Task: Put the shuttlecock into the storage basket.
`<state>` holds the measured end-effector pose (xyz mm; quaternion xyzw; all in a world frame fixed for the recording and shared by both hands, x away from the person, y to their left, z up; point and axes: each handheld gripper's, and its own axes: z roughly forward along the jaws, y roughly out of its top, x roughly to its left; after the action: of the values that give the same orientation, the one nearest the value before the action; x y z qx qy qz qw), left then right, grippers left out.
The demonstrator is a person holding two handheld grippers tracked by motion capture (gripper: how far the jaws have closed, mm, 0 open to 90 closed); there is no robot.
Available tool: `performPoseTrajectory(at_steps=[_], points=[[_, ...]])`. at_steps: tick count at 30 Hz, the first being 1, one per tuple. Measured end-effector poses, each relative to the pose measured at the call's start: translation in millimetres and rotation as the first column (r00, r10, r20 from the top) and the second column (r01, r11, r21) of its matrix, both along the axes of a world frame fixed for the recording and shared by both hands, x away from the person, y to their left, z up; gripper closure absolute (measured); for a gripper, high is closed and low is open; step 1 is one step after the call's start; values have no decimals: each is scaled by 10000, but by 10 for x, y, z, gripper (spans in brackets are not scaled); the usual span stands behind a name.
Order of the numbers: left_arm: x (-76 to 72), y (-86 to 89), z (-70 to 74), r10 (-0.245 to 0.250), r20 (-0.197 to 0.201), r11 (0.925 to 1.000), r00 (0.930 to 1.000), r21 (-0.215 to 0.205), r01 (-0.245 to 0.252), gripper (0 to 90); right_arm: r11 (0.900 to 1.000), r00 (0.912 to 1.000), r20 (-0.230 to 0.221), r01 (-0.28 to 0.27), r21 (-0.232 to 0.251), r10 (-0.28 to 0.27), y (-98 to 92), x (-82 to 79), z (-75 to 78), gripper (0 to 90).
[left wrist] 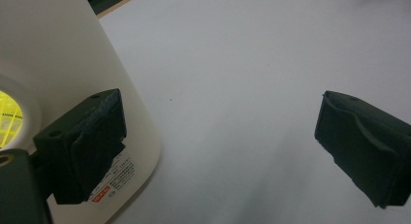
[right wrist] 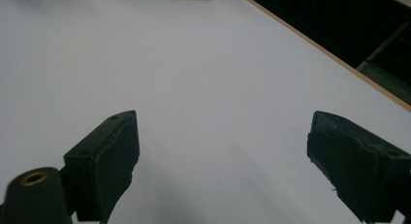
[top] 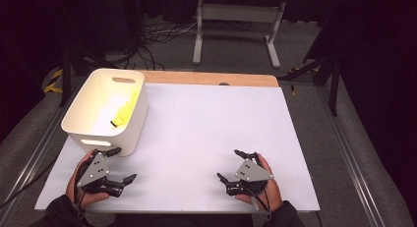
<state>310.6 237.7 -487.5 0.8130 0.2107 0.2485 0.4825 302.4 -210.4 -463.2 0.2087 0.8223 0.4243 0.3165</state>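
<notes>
Inside white bin (top: 101,103), yellow item (top: 123,113) diagonal.

Table (top: 246,80): wooden top, covered almost wholly by a white sheet (top: 216,138); a wood strip is left bare along the far edge. Floor (top: 305,50): grey carpet. Second table frame (top: 238,20), white-legged, stood beyond the far edge. Black cables (top: 157,33) are strewn on the floor. Surroundings are hung in black.

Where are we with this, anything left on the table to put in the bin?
Looks done: a yellow item lies inside the white bin. Nothing in hand: the left hand-held gripper and right hand-held gripper rest open. The white tabletop holds nothing loose.
</notes>
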Motion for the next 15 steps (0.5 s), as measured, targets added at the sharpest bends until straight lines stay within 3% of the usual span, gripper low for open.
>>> performPoseTrajectory(at_steps=[15], points=[[14, -5, -2, 64, -15, 10000, 10000, 23, -64, 54, 10000, 9999, -104, 44, -5, -44, -14, 20, -13, 125]])
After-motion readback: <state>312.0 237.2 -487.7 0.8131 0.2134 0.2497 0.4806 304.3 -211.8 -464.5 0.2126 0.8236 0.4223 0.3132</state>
